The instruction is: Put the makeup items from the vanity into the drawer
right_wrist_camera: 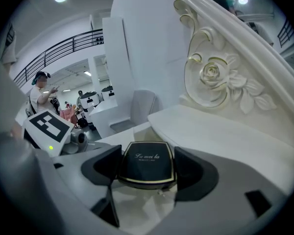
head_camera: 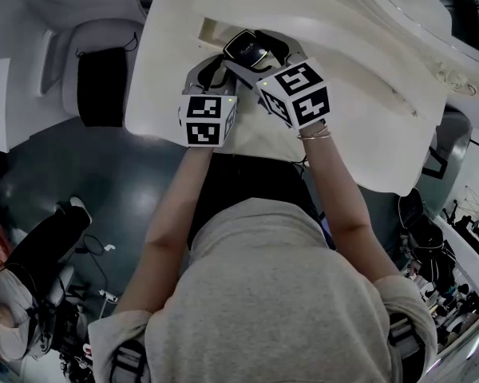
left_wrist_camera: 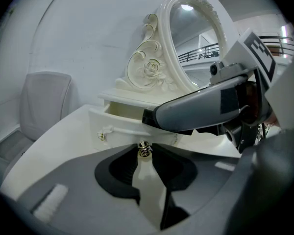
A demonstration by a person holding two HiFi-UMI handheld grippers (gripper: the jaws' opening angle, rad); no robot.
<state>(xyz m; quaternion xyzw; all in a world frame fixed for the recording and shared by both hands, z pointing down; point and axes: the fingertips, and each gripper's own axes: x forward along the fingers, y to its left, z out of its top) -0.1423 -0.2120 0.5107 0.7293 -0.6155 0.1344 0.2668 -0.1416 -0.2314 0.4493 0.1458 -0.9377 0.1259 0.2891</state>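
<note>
Right fingers (right_wrist_camera: 104, 166) tight on black compact (right_wrist_camera: 146, 164)

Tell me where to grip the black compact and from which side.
Pinch the black compact across its two straight side edges, coming in from its near edge. It sits flat, lid up, and is thin, and a grip on its rounded corners would likely slip.

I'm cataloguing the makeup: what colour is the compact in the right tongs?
The compact is black with a thin gold rim; clearest in the right gripper view.
</note>
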